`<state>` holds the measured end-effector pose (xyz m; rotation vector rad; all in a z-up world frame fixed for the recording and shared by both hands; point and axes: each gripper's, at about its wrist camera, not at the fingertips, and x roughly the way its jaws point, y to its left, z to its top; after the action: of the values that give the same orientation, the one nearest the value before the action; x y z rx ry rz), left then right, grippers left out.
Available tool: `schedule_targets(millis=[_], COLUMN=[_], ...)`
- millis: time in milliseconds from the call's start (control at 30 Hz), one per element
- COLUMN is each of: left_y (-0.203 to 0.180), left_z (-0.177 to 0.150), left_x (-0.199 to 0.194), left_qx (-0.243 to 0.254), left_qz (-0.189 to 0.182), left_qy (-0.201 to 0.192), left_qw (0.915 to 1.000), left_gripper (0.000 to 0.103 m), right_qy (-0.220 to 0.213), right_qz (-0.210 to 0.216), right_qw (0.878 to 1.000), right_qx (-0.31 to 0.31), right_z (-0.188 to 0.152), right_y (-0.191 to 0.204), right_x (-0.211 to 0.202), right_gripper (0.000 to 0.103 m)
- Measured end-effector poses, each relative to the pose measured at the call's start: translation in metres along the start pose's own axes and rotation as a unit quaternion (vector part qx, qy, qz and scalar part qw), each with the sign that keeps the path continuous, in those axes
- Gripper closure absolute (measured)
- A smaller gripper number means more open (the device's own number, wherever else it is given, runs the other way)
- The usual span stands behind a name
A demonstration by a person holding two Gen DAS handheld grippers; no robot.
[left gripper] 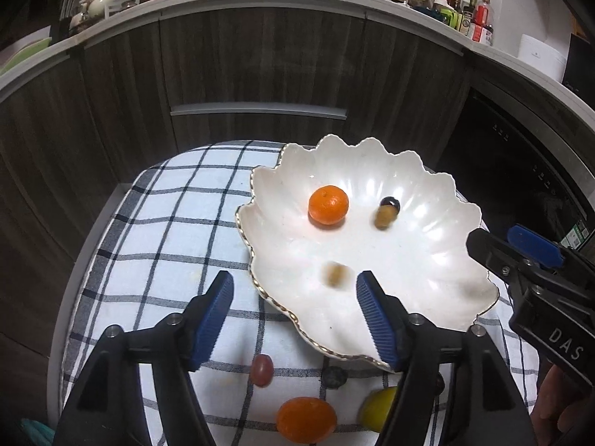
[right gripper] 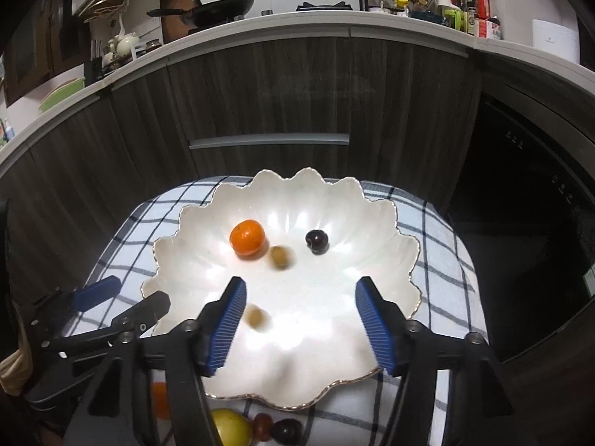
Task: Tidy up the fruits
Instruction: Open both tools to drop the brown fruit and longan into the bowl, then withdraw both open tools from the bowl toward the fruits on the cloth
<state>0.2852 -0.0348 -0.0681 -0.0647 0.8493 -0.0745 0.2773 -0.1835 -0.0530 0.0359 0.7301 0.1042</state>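
Note:
A white scalloped bowl (left gripper: 427, 260) (right gripper: 334, 204) sits on a checked cloth. In it lie a small orange (left gripper: 328, 204) (right gripper: 247, 237), a dark cherry (left gripper: 390, 202) (right gripper: 316, 240) and two blurred green grapes (left gripper: 383, 217) (left gripper: 334, 273) (right gripper: 280, 256) (right gripper: 256, 316). On the cloth in front of the bowl lie a red grape (left gripper: 261, 369), a dark berry (left gripper: 333, 377), an orange fruit (left gripper: 305, 425) and a yellow fruit (left gripper: 377, 409) (right gripper: 230, 427). My left gripper (left gripper: 294, 319) is open and empty over the bowl's near-left rim. My right gripper (right gripper: 300, 325) is open and empty over the bowl.
The checked cloth (left gripper: 167, 241) covers a small table with edges close on all sides. Dark cabinets (left gripper: 260, 67) stand behind, with a cluttered counter (left gripper: 465, 11) above. A dark appliance (right gripper: 528, 204) stands at the right.

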Motion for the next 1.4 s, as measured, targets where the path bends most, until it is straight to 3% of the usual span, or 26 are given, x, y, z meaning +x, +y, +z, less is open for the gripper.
schedule_targets(millis=[133,367,1400], left_y=[0.004,0.004,0.007], left_z=[0.001,0.001,-0.038], left_x=[-0.007,-0.021,-0.055], left_qx=[-0.006,0.0,0.027], left_qz=[0.002,0.004,0.006], left_qy=[-0.009,-0.019,-0.03], left_qw=[0.9999,0.9998,0.9992], left_gripper=[0.021,0.016,0.016], right_qy=[-0.005,-0.009,-0.015], right_qz=[-0.007,-0.01,-0.016], right_qw=[1.0,1.0,1.0], right_qx=[0.004,0.017,0.02], right_z=[0.0,-0.002,-0.037], right_y=[-0.002,-0.006,0.0], right_x=[-0.004,-0.014,-0.05], right_gripper=[0.03,0.026,0.026])
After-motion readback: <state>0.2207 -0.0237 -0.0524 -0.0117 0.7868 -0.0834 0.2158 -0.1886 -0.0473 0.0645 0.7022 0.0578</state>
